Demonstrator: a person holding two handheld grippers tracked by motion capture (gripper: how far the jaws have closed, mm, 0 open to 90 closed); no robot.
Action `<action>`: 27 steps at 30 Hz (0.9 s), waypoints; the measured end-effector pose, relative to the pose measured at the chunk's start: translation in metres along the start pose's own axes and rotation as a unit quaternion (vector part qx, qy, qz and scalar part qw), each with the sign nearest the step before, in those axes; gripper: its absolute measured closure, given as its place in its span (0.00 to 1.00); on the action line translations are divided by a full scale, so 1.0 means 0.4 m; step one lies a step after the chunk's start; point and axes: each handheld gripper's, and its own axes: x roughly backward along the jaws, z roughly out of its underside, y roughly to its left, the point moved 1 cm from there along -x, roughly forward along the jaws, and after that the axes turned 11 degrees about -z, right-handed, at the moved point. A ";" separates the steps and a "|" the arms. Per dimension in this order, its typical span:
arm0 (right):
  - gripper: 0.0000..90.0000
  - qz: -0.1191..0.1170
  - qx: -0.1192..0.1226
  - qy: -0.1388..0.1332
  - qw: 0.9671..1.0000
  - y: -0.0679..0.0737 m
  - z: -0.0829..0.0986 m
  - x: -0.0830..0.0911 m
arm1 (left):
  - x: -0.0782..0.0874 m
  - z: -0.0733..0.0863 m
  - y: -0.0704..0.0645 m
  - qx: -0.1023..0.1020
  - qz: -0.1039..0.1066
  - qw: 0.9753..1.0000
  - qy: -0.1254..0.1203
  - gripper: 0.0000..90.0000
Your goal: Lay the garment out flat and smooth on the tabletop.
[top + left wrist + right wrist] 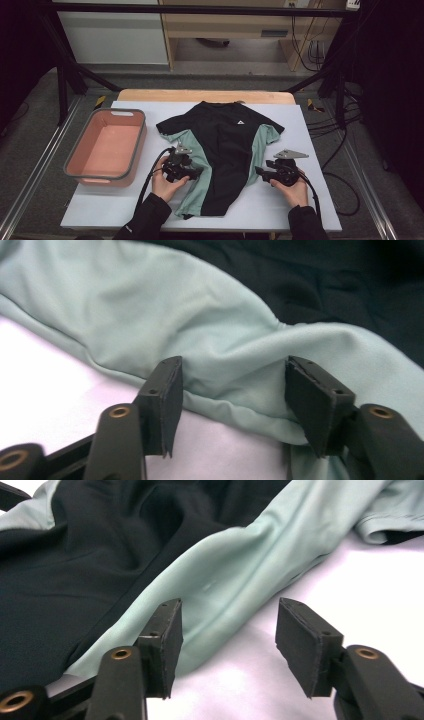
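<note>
A black T-shirt [225,145] with pale green side panels lies flat on the white table cover, collar toward the far edge. My left gripper [196,171] rests at the shirt's left green panel [200,335], jaws open, with the panel's hem running between the two pads. My right gripper [260,171] sits at the shirt's right edge, jaws open; the right green panel [235,575] reaches to its left pad, and bare table lies between the pads. A hand holds each gripper from the near side.
A salmon-pink tub with a grey rim [80,150] stands empty on the table's left. The white cover [310,200] ends just right of the right gripper. Cables trail from both grippers over the near edge. Black frame posts and shelving stand behind the table.
</note>
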 end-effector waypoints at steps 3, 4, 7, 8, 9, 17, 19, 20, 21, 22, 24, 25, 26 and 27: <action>0.55 -0.003 -0.001 0.011 1.000 0.006 0.006 -0.016 | -0.005 0.004 -0.006 -0.007 -0.012 1.000 0.000 0.56; 0.56 -0.004 0.003 0.014 1.000 0.008 0.007 -0.019 | -0.005 0.005 -0.008 -0.011 -0.015 1.000 0.000 0.57; 0.62 -0.005 -0.002 0.013 1.000 0.013 0.009 -0.025 | -0.003 0.004 -0.010 -0.017 -0.030 0.999 0.007 0.68; 0.65 -0.004 -0.001 0.012 1.000 0.015 0.009 -0.027 | -0.002 0.004 -0.011 -0.019 -0.035 0.999 0.012 0.72; 0.68 -0.005 -0.003 0.013 1.000 0.017 0.010 -0.029 | -0.002 0.005 -0.013 -0.021 -0.038 0.999 0.012 0.76; 0.97 -0.006 0.002 0.025 1.000 0.028 0.011 -0.033 | -0.004 0.000 -0.023 -0.029 -0.050 0.998 0.017 0.93; 0.99 -0.009 -0.005 0.023 1.000 0.027 0.006 -0.022 | 0.001 -0.001 -0.016 -0.020 -0.040 0.999 0.013 0.97; 0.99 -0.011 -0.004 0.018 1.000 0.024 0.004 -0.015 | 0.005 -0.002 -0.011 -0.016 -0.035 0.999 0.010 0.99; 0.99 -0.013 -0.007 0.015 1.000 0.022 0.001 -0.005 | 0.010 -0.002 -0.007 -0.014 -0.030 0.999 0.009 0.99; 1.00 -0.015 -0.008 0.011 1.000 0.019 -0.003 0.005 | 0.016 -0.002 -0.001 -0.014 -0.027 1.000 0.006 0.99; 1.00 -0.018 -0.013 -0.004 1.000 0.012 -0.012 0.029 | 0.032 -0.004 0.011 -0.008 -0.020 1.000 -0.001 1.00; 1.00 -0.016 -0.015 -0.011 1.000 0.008 -0.018 0.041 | 0.040 -0.006 0.017 -0.003 -0.017 1.000 -0.008 1.00; 1.00 -0.012 -0.014 -0.020 1.000 0.003 -0.024 0.053 | 0.048 -0.008 0.024 0.000 -0.017 1.000 -0.012 1.00; 1.00 -0.008 -0.017 -0.027 0.999 -0.001 -0.032 0.064 | 0.053 -0.011 0.030 0.002 -0.016 1.000 -0.014 1.00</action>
